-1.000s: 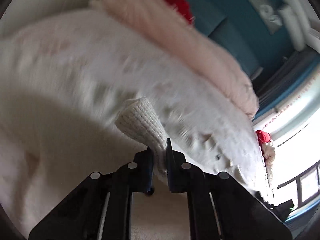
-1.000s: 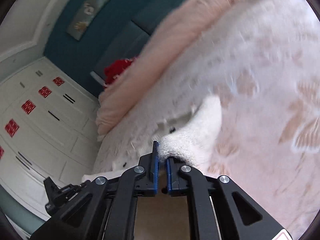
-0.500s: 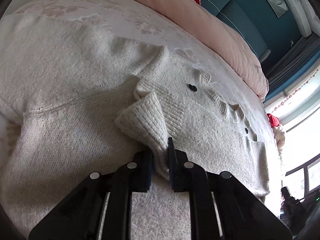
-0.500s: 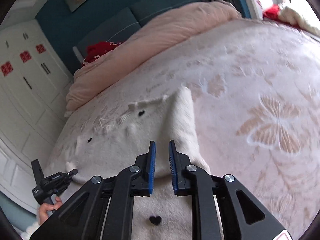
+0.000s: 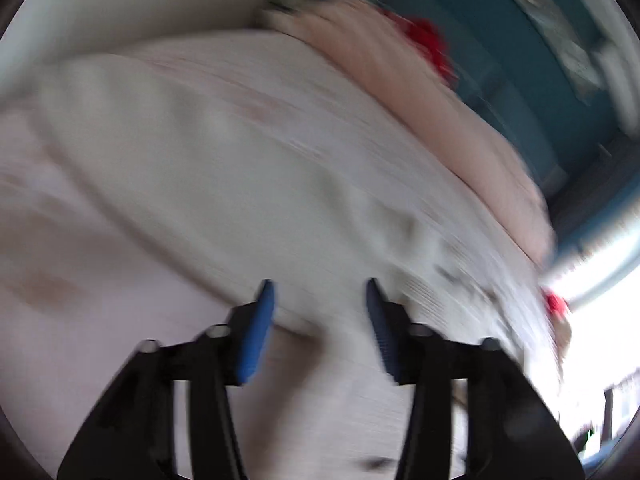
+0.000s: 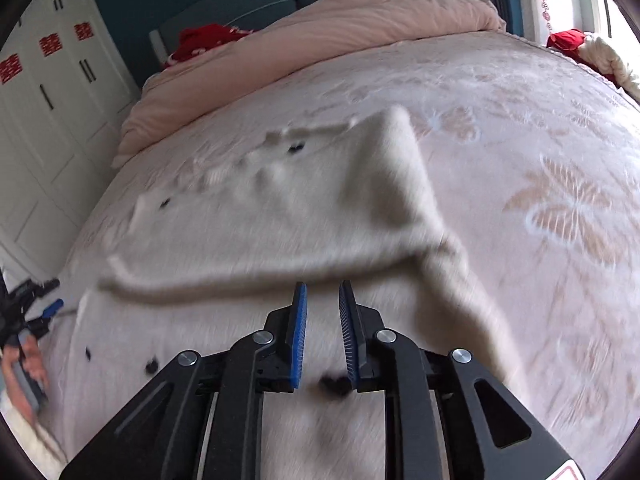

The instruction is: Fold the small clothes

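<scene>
**Sleeves let go, cardigan lies folded on the bed**

The cream knitted cardigan [image 6: 280, 216] lies flat on the bed [image 6: 560, 152], nearer to the foot edge than to the pillow end, with its small black buttons turned up; one sleeve [image 6: 404, 176] is folded over the body and makes a slanted ridge, so I judge that the sleeve fold is the step now finishing.

The right gripper [image 6: 323, 322] hovers just above the cloth; its blue pads [image 6: 299, 332] stand a little apart and nothing is between them, so it is released. The jaws of the left gripper [image 5: 320, 320] have just been opening; they are now wide apart and bare, with only the blurred knit and the bedspread behind them, so this claw is also released. In the right wrist view the left gripper shows small at the left edge of the bed, with the person's hand [image 6: 24, 368] around its handle.

Both claws are empty probably because the sleeves already rest where they should; to hold them longer would drag the soft knit out of shape. A pink duvet [image 6: 320, 36] is heaped at the head end, well apart from the cardigan; something red [image 6: 204, 40] lies beside it.

The left wrist view is very blurred; small details there I cannot tell.
</scene>
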A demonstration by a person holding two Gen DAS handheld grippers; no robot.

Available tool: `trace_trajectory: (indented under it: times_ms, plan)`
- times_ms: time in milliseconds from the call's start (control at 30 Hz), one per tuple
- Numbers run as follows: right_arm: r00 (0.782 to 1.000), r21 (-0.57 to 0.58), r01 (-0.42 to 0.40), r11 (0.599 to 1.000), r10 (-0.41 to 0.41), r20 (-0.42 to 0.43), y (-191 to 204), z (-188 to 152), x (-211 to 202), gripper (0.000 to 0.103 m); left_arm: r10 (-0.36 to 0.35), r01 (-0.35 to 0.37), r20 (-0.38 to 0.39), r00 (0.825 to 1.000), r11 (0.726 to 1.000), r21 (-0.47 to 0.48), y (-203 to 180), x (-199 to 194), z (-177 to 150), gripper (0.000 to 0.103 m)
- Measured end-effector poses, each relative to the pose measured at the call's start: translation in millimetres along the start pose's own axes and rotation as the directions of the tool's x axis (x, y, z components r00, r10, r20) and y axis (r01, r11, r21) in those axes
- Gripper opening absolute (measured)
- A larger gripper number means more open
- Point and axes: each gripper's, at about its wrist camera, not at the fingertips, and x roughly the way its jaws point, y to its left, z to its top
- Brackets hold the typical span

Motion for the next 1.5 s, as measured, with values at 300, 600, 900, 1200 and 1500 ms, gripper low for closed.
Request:
trace_trajectory:
  times_ms: [300,600,900,1200,1500]
  plan:
    - [1.000,-0.074,0.003,0.997,-0.003,-0.004,20.3,-61.5,1.4,0.048,0.259,-0.211,0.088,0.962,0.906,-0.367,174.1,-11.8,112.1,0.051]
    - [0.999,-0.158,0.045,0.986,-0.042,0.024,33.7,-74.1,3.9,0.062,0.261,-0.208,0.197,0.945,0.945,-0.254,103.5,-12.9,139.9,0.006]
    - [0.999,-0.133,0.008,0.991,-0.004,0.033,26.9,-73.8,2.8,0.063,-0.189,0.118,0.189,0.964,0.935,0.334,-187.3,-47.6,62.4,0.007]
    - [0.998,-0.100,-0.057,0.993,0.059,0.025,21.8,-69.7,0.9,0.067,-0.099,0.157,-0.220,0.970,0.951,0.265,-234.0,89.3,-128.2,0.059]
    - [0.987,-0.032,-0.142,0.989,0.144,0.065,26.9,2.2,-13.1,0.077,-0.110,0.104,-0.092,0.990,0.992,-0.065,-116.2,66.7,-65.7,0.065]
